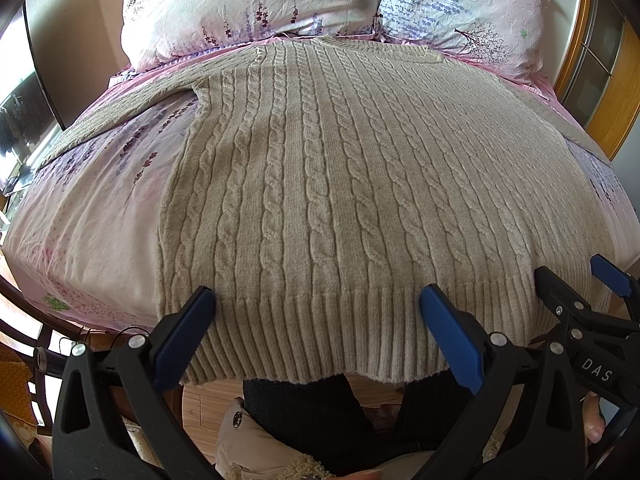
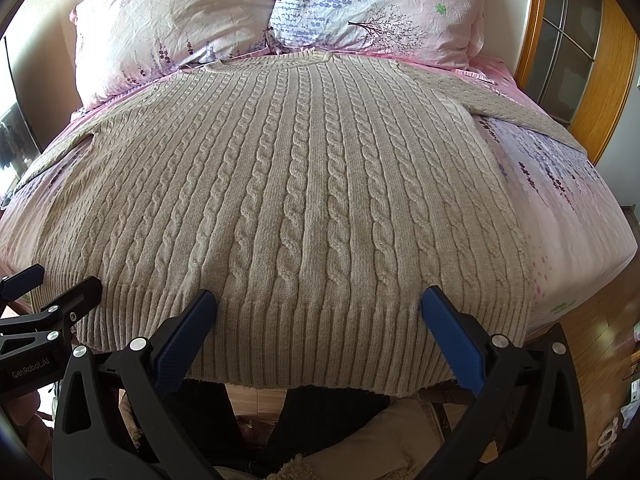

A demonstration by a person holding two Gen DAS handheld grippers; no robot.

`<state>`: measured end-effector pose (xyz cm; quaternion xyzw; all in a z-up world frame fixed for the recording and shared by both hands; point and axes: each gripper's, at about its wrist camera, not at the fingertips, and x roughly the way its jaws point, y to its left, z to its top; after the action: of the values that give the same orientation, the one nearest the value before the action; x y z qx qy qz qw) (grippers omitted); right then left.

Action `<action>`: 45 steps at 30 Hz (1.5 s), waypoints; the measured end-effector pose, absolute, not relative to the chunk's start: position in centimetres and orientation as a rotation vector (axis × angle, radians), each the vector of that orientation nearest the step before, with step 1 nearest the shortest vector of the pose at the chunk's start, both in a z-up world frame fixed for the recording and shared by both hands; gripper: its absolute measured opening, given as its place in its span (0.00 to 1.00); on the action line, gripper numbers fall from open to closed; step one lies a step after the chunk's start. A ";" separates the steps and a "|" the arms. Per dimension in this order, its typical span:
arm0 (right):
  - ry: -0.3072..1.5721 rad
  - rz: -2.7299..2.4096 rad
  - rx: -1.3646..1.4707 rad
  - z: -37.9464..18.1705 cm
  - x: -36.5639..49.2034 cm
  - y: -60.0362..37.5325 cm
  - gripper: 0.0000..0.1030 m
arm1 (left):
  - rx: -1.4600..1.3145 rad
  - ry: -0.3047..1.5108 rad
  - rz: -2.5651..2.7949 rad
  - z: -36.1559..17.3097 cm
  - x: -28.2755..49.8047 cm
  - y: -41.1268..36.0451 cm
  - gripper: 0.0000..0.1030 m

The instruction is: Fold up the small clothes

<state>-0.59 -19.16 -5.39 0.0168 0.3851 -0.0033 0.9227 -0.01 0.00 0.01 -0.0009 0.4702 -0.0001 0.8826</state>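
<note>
- A bed point(image 1: 80, 216) carries everything; it is covered with a pink sheet printed with purple lavender sprigs.
- A beige cable-knit sweater point(image 1: 340, 184) lies flat on the sheet, neckline toward the pillows, ribbed hem point(image 2: 304, 344) hanging over the near edge of the bed.
- Its sleeves spread outward to both sides across the sheet.
- Two pillows in matching floral cases rest at the head: the left pillow point(image 2: 168, 24) and the right pillow point(image 2: 380, 4), touching each other, just behind the sweater's collar.
- A wooden floor point(image 2: 600, 344) shows beside the bed.
</note>
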 end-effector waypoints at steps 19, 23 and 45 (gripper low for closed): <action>0.791 -0.007 0.034 -5.4 -0.6 -19.2 0.99 | -0.002 0.978 0.000 0.0 0.0 0.0 0.98; 0.791 -0.007 0.034 -5.4 -0.6 -19.2 0.99 | -0.002 0.979 0.000 0.0 0.0 0.0 0.98; 0.787 0.004 0.027 -5.3 -0.5 -19.2 0.99 | -0.001 0.980 0.000 0.0 0.0 0.0 0.98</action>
<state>-0.55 -19.19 -5.33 0.0132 0.3835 0.0018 0.9234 0.00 0.00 0.02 -0.0003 0.4705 -0.0002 0.8824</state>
